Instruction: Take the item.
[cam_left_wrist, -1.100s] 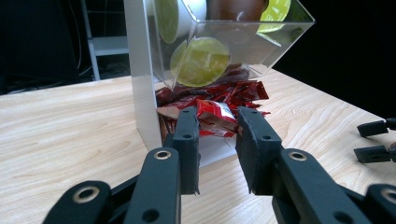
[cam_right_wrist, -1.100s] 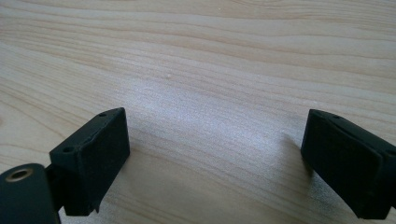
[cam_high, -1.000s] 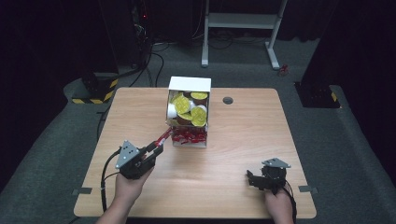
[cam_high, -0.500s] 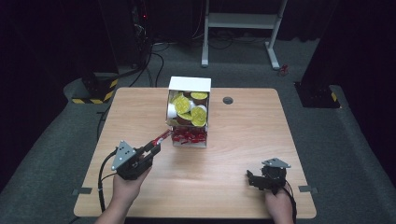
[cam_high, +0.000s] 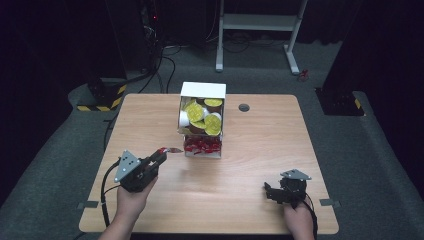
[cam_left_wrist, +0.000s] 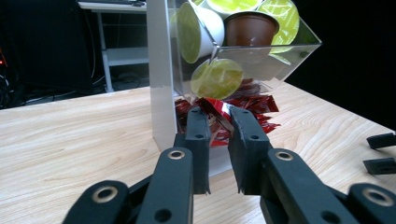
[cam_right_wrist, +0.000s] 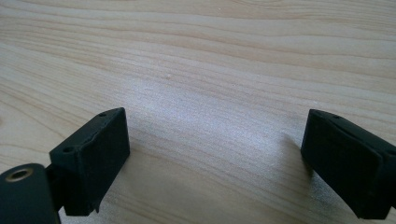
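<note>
The left gripper (cam_high: 164, 152) sits low over the near left part of the table, held from behind by the left hand (cam_high: 131, 200) and pointing forward and to the right. Its jaws have just been closing and now pinch a thin red packet (cam_left_wrist: 215, 108). The right gripper (cam_right_wrist: 215, 158), held by the right hand (cam_high: 298, 218), rests with jaws spread wide

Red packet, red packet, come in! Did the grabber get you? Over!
Left gripper jaws just closing, pinching red packet, drawn clear of dispenser. Right gripper open, resting on table. Nothing in the way.
</note>
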